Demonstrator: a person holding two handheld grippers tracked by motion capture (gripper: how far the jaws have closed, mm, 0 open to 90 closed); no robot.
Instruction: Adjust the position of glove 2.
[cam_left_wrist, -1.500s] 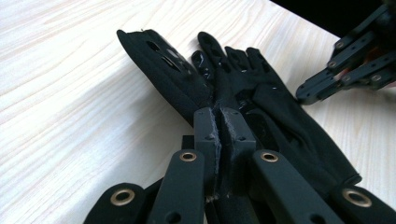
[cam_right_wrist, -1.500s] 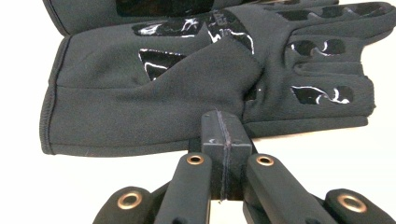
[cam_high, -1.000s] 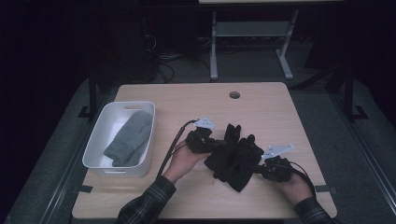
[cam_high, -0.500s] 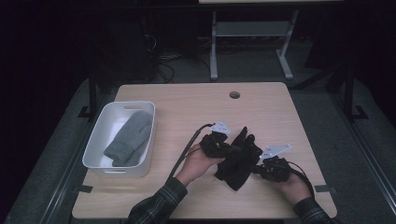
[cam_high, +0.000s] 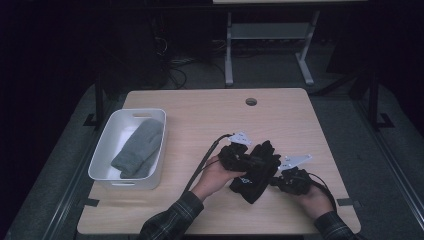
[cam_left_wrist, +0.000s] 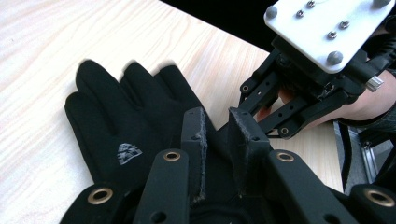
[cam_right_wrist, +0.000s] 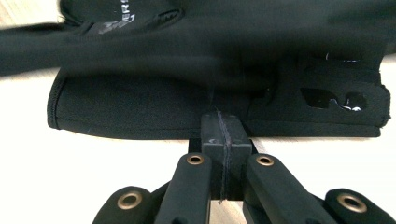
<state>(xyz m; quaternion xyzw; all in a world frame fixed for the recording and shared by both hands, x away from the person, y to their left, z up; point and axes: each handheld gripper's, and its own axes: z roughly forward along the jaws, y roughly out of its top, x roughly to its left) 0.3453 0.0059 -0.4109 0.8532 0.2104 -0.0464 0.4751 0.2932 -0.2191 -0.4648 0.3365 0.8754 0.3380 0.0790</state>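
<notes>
Black glove pinned at the cuff, our left jaws parting over its palm

The black glove (cam_high: 253, 171) lies near the table's front right, long axis running from the cuff by our right gripper (cam_high: 276, 181), jaws clamped on the hem, up to fingers pointing away. Our left gripper (cam_left_wrist: 218, 140), nearer the palm, has just been opening, jaws narrow with fabric between. The white bin (cam_high: 102, 152) at left holds a grey mitten (cam_high: 139, 148).
</notes>
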